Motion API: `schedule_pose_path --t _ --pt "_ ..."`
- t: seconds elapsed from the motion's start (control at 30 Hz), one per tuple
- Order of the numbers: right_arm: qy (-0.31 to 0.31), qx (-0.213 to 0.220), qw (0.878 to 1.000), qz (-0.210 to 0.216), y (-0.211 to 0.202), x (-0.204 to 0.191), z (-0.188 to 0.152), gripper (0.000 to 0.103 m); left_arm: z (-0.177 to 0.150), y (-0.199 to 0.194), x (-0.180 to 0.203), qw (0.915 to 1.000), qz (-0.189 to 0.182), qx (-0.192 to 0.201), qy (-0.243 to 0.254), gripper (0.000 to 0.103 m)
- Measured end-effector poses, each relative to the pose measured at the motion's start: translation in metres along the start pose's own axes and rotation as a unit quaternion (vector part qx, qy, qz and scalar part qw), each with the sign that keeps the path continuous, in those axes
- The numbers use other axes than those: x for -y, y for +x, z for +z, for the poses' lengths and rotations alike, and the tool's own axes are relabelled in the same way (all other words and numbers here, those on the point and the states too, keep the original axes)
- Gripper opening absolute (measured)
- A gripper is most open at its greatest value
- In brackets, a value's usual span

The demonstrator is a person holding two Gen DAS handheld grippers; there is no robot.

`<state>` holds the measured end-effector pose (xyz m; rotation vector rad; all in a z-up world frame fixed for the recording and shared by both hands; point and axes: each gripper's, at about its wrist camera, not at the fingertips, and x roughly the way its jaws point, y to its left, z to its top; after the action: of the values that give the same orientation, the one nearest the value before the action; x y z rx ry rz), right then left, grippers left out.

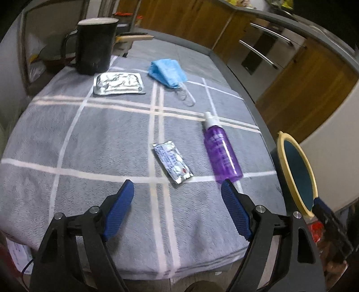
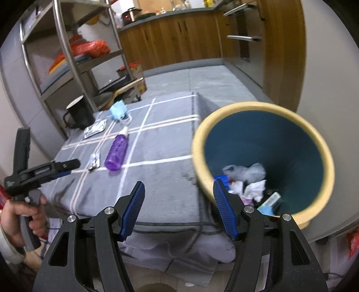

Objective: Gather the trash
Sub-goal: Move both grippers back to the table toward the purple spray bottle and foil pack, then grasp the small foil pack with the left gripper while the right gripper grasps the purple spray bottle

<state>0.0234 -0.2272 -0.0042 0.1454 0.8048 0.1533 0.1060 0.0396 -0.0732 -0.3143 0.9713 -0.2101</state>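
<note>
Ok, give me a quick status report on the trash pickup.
Left tool open, empty. Right tool open by bin. Sachet, bottle, mask on cloth. Nothing blocking.

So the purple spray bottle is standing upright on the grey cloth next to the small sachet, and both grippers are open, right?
Not quite. The purple spray bottle is lying on its side, not standing upright, as the left wrist view shows. The rest holds: it lies on the grey cloth beside the small sachet, and the left gripper and right gripper are both open.

Place: a home kitchen
Clues: wooden cupboards (image 2: 175,38), oven with metal handles (image 1: 267,49), cooker (image 2: 129,15) on the worktop, metal shelf rack (image 2: 67,56)
</note>
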Motion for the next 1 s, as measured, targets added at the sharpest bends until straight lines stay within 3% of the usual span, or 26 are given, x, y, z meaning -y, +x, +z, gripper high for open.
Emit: schedule_pose_path --t 0.13,0.43,0.73,1.0 --pt "-0.011 -0.016 1.0 0.004 0.018 -0.019 0.006 0.065 0.006 0.014 -0.002 0.9999 -0.007 -0.001 -0.01 0.069" --pt "-0.013 -0.04 0.999 0.021 0.055 -0.051 0.028 0.065 0.016 0.038 0.009 0.9998 0.009 -0.005 0.018 0.061" --pt "-0.033 -0.068 0.997 0.033 0.092 -0.084 0.047 0.065 0.011 0.038 0.008 0.9965 0.05 0.009 0.066 0.041" --pt "-0.06 -0.094 0.993 0.038 0.126 -0.112 0.061 0.065 0.009 0.031 -0.006 0.9983 0.034 0.007 0.046 0.024"
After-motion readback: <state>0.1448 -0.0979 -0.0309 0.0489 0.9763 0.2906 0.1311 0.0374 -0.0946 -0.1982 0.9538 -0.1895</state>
